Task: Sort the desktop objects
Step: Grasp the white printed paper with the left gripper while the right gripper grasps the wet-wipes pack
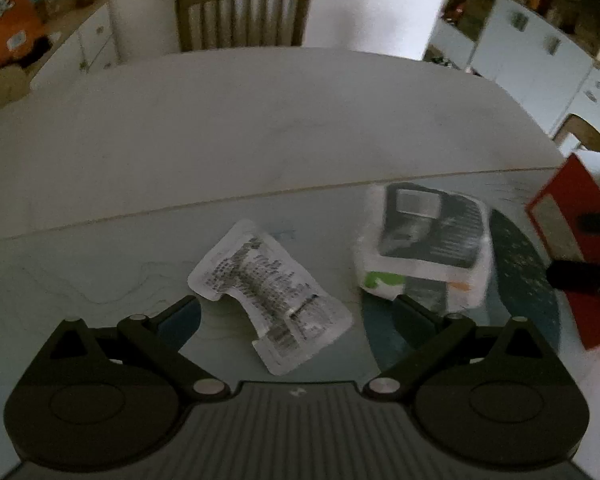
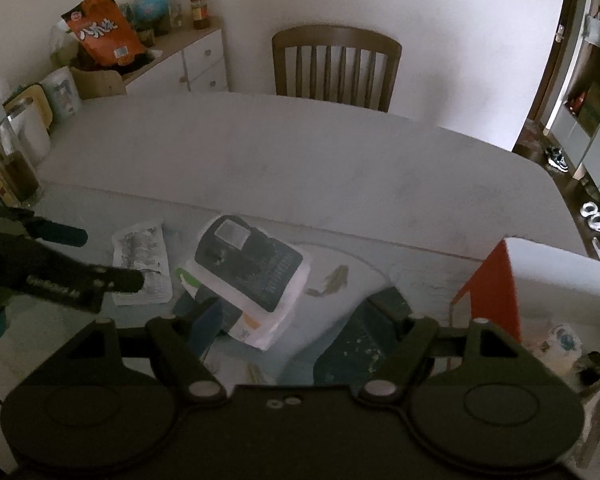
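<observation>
Nearest in the left wrist view, the left hand-held gripper [image 1: 296, 308] stands released, its dark fingers spread either side of a flat, crinkled white packet [image 1: 269, 295] printed with grey text; nothing presses on it, and the pose looks like an approach to pick it up. The packet lies loose on the glossy glass tabletop [image 1: 100, 280], thin and curling at the edges, so it may slide or buckle when pinched.

The right hand-held gripper [image 2: 300, 308] is likewise released and holds nothing (its fingertips straddle the near corner of a small stack). That stack [image 2: 252, 272] is a dark, glossy booklet lying on white printed sheets with a green mark, all flat and slightly fanned, just beside the packet. Under it shows a round, dark, speckled mat [image 1: 520, 264].

To the right stands an open box [image 2: 540, 276] with a red side and pale inner walls, holding some crumpled light items; judging by the task, it is probably where things are to be sorted.

Farther off, the bare matte tabletop runs to a slatted wooden chair [image 2: 336, 66] against the wall.
</observation>
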